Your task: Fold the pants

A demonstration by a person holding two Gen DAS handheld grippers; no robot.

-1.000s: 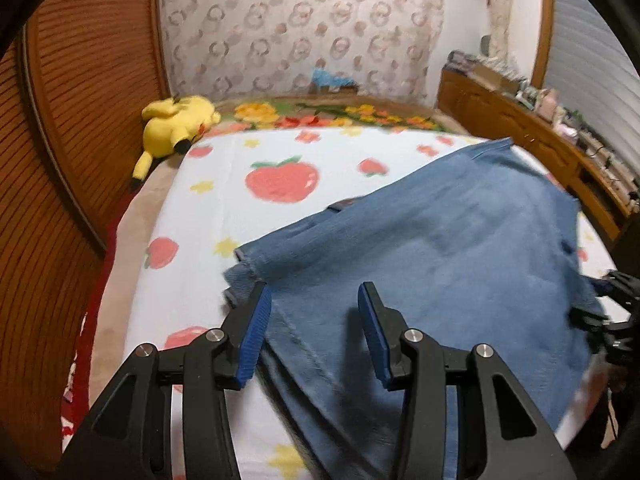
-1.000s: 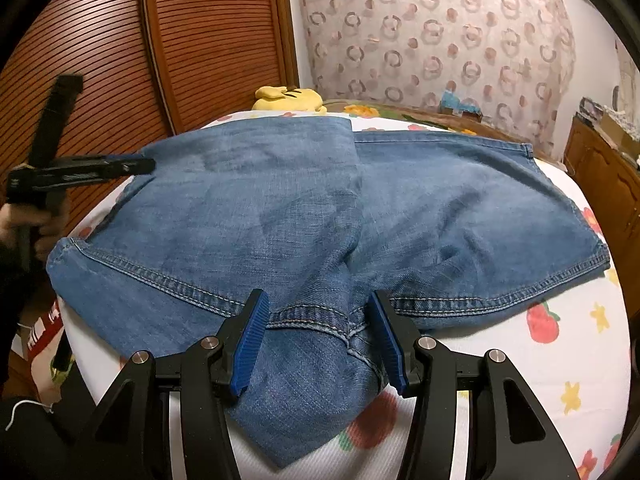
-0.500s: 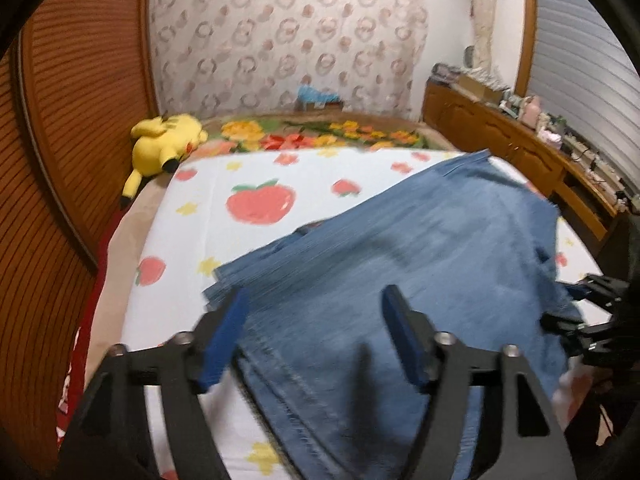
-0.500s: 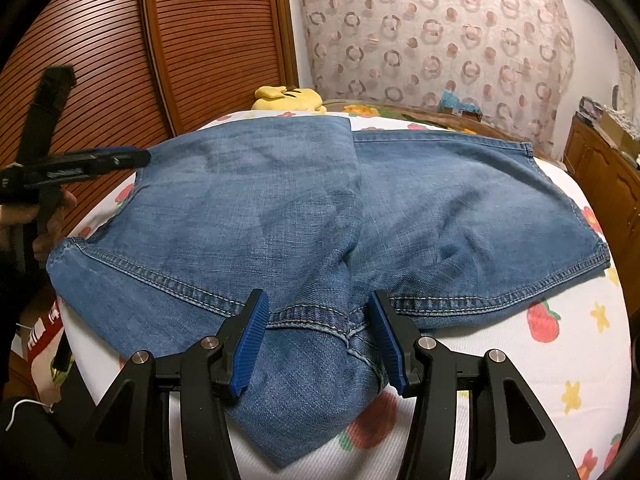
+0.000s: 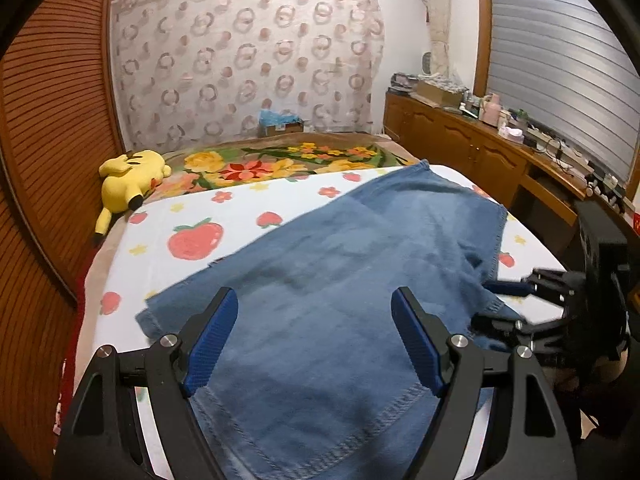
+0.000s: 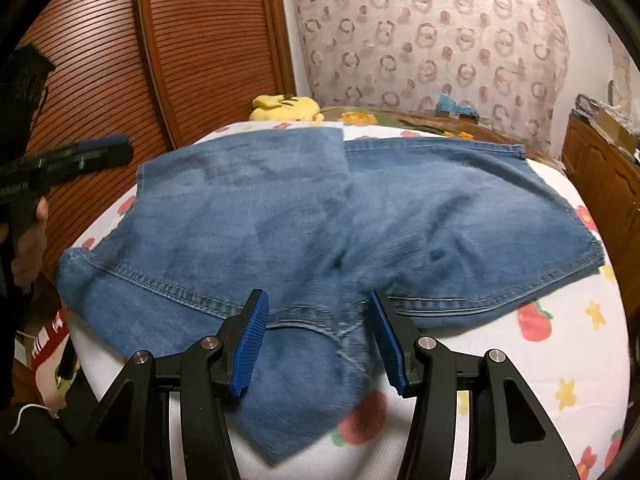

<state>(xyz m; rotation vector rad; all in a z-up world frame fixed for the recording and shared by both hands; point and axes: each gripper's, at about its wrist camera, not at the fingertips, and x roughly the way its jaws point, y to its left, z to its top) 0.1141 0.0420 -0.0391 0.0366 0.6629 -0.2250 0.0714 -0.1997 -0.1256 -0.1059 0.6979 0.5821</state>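
Note:
Blue jeans [image 6: 304, 216] lie folded and flat on the strawberry-print sheet [image 6: 560, 344], also seen as the jeans [image 5: 340, 280] in the left wrist view. My left gripper [image 5: 314, 304] hangs above their near edge, open wide, with nothing between its fingers. From the right wrist view the left gripper [image 6: 116, 152] shows at the far left, off the denim, held by a hand [image 6: 28, 240]. My right gripper [image 6: 316, 304] rests at the crotch seam, its jaws apart with the seam lying between them, not pinched. That same right gripper [image 5: 500, 308] appears at the jeans' right corner.
A yellow plush toy [image 5: 128, 180] lies at the bed's far left on a floral blanket [image 5: 260, 164]. Slatted wooden doors [image 6: 200, 40] run along the left side. A wooden cabinet [image 5: 480, 152] with clutter on top lines the right wall.
My left gripper opened wider and drew back and upward off the jeans' edge. The right gripper and the jeans stayed where they were.

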